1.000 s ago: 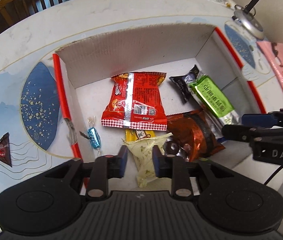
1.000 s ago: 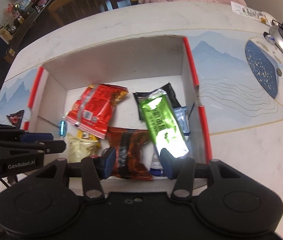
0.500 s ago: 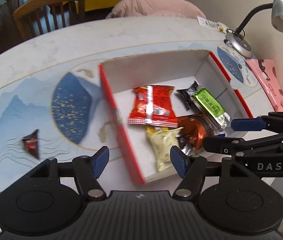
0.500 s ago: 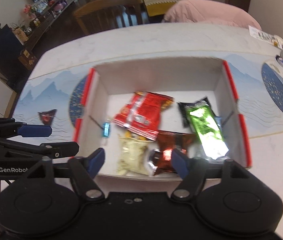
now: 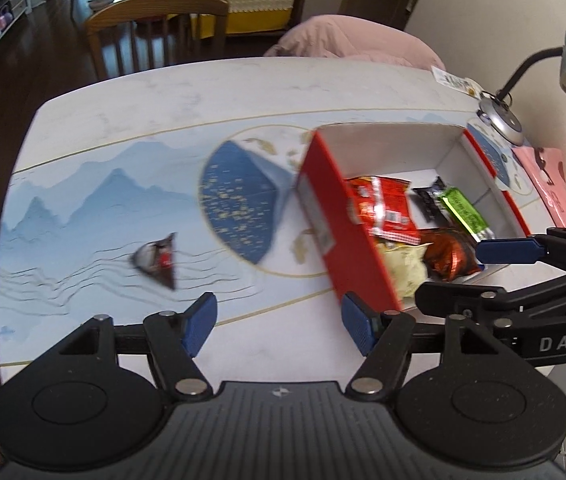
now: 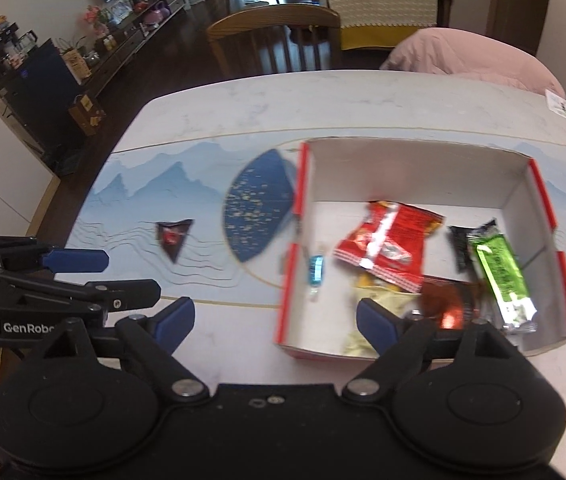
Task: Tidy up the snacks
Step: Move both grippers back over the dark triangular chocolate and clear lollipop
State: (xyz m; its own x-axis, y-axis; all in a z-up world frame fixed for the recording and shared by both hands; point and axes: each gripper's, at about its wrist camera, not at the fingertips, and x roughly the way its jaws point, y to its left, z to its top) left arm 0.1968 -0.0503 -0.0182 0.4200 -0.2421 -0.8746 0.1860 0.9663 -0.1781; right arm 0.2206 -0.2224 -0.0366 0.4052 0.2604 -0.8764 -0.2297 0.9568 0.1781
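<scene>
triangular snack packet (image 5: pixel 157 258) at ten o'clock looks light, crinkly; pinch its flat middle. left gripper (image 5: pixel 279 326), right gripper (image 6: pixel 275 320) both spread, empty.

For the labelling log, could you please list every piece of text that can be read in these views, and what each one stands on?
"DAS": on the black body of the right gripper, seen from the left wrist.
"GenRobo", cut off by the fingers in front: on the body of the left gripper, seen from the right wrist.
Print on the red snack packet, the green bar and the paper slip: too blurred to read.
</scene>
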